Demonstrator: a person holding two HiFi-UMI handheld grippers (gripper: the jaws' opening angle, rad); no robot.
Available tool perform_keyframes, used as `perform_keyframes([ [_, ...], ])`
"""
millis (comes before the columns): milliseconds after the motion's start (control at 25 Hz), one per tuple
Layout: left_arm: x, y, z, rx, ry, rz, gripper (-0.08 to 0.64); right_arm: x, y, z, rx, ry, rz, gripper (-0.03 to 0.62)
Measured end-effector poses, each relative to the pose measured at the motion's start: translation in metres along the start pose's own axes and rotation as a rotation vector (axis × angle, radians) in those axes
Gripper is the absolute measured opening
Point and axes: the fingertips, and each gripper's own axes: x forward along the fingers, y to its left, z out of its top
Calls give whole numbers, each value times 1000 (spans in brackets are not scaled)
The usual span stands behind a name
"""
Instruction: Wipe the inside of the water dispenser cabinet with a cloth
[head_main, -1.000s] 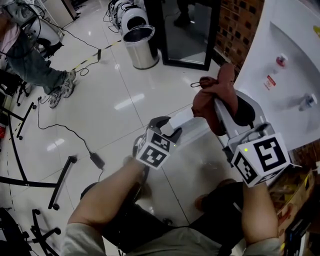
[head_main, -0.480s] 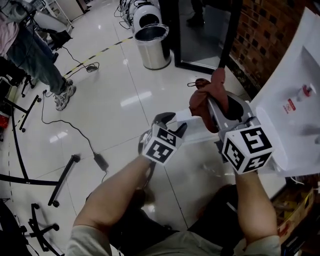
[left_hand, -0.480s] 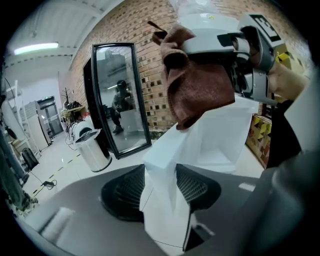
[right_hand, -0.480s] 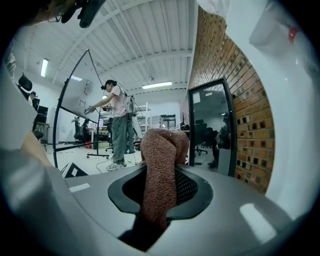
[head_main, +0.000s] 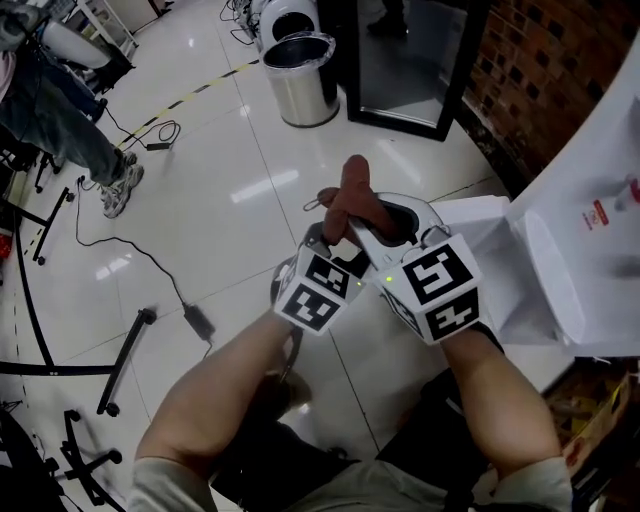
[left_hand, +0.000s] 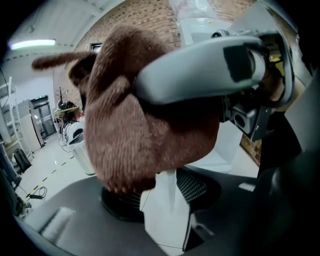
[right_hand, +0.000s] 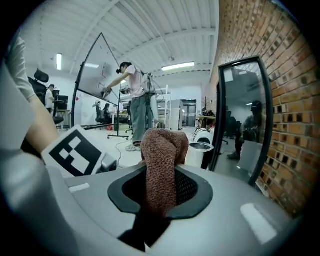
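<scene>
A brown knitted cloth (head_main: 350, 195) sticks up from my right gripper (head_main: 358, 222), which is shut on it; in the right gripper view the cloth (right_hand: 162, 160) stands pinched between the two jaws. My left gripper (head_main: 318, 242) sits just under and left of the cloth, close against the right one. Between its jaws is the edge of a white cabinet door (left_hand: 167, 210), and they look shut on it. The cloth (left_hand: 140, 135) fills most of the left gripper view. The white water dispenser (head_main: 590, 230) stands at the right, its door panel (head_main: 480, 225) swung out towards me.
A steel bin (head_main: 303, 80) and a black-framed glass panel (head_main: 410, 60) stand ahead by the brick wall (head_main: 540, 70). A person's legs (head_main: 60, 120) are at the far left. A cable (head_main: 150, 270) and black stand feet (head_main: 120, 370) lie on the glossy floor.
My right gripper has carried the cloth left and down, from near the dispenser to just above my left gripper. The left gripper has hardly shifted.
</scene>
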Motion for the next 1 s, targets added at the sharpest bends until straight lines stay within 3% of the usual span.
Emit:
perform_keyframes([
  [240,-6,-6,-2,1,-3,1,193,21,-7,-42,28,146,-11,106],
  [480,-3,-4,-5,-1,0,5,192,16,-20,-53,11,179,-64,106],
  [680,-4,-2,-2,-2,9,12,190,-2,-60,-63,76,206,-186,107],
  [1000,-3,-2,-2,-2,19,10,192,-42,-127,-85,244,227,-451,106],
])
